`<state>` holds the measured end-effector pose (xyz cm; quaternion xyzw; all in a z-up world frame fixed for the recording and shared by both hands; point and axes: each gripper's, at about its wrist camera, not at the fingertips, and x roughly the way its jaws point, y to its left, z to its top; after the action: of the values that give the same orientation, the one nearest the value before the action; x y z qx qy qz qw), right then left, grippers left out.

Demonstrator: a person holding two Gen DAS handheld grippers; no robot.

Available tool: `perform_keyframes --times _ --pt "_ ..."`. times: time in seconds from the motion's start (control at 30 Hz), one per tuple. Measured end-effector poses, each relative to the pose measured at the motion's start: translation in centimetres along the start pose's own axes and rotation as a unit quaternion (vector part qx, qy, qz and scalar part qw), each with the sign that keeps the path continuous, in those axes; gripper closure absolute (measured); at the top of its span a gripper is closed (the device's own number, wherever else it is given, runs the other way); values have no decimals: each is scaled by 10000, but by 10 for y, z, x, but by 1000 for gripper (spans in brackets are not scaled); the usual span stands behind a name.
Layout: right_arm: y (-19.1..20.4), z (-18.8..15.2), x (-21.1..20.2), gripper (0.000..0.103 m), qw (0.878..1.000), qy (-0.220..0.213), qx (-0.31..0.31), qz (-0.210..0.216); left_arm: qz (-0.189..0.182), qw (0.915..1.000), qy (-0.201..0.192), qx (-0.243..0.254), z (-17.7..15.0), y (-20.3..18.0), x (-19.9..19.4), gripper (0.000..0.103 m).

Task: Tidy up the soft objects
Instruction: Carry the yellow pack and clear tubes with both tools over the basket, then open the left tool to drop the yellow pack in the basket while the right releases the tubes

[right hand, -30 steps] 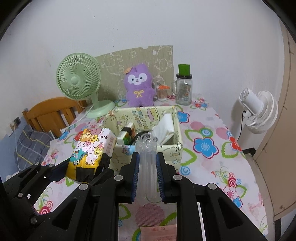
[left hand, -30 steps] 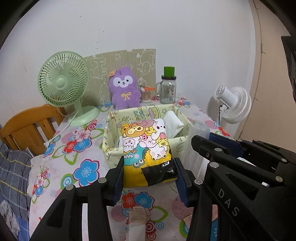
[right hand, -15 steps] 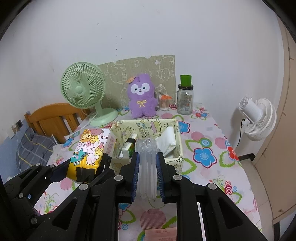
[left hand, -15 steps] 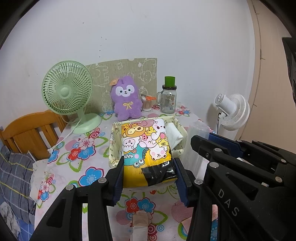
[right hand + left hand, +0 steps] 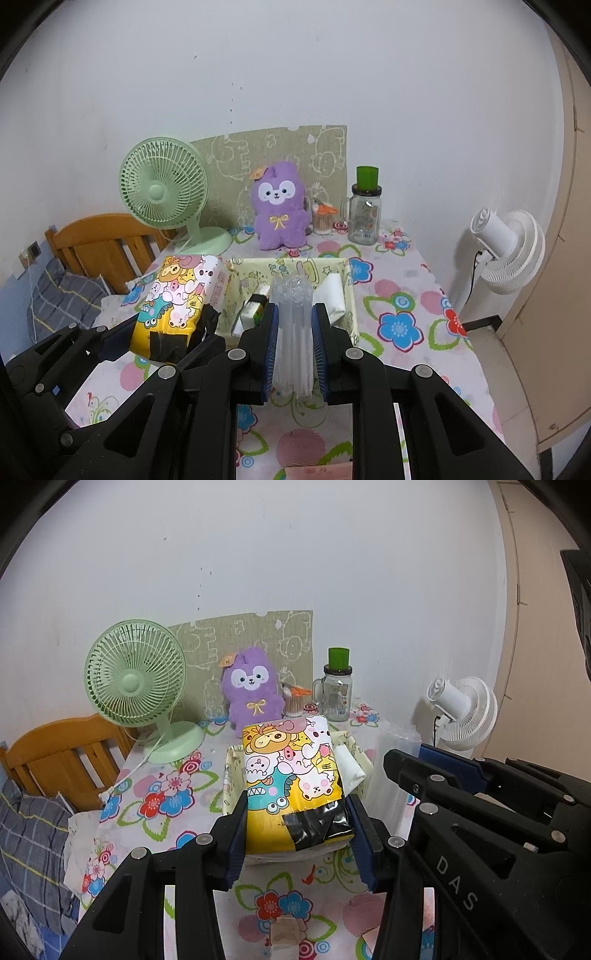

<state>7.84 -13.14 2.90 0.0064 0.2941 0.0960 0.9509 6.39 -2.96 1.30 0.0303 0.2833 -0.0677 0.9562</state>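
The left tongs (image 5: pixel 297 825) are closed on the near end of a soft yellow tissue pack printed with cartoon animals (image 5: pixel 291 779), their blue pads pressed against its two sides where a strip of black tape crosses the wrapper; the pack is held clear of the table and, in the left wrist view, covers much of the pale yellow fabric storage basket (image 5: pixel 231 775) behind it. The right tongs (image 5: pixel 293 350) are nearly shut, clamping a slim clear plastic sleeve of white sticks (image 5: pixel 293 325) that stands upright between the pads, also above the table (image 5: pixel 406 295) with its flowered cloth. In the right wrist view the basket (image 5: pixel 351 295) sits just beyond the sleeve and holds a folded white cloth (image 5: pixel 334 293) at its right side and a small green and white box (image 5: pixel 253 312) at its left; the tissue pack (image 5: pixel 177 295) hangs to the left of the basket. Against the wall at the back of the table stand a light green desk fan (image 5: pixel 164 192), a purple plush toy (image 5: pixel 279 206), a small jar of cotton swabs (image 5: pixel 323 219) and a glass mug jar with a green lid (image 5: pixel 365 210). A white fan (image 5: pixel 506 251) stands off the table's right edge, and a wooden chair back (image 5: pixel 99 240) shows at the left.
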Motion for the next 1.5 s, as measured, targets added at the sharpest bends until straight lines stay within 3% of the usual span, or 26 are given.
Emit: perform_keyframes --times 0.67,1.5 --pt "-2 31 24 81 10000 -35 -57 0 30 10000 -47 -26 26 9 24 53" --pt "-4 46 87 81 9995 279 -82 84 73 9994 275 -178 38 26 80 53"
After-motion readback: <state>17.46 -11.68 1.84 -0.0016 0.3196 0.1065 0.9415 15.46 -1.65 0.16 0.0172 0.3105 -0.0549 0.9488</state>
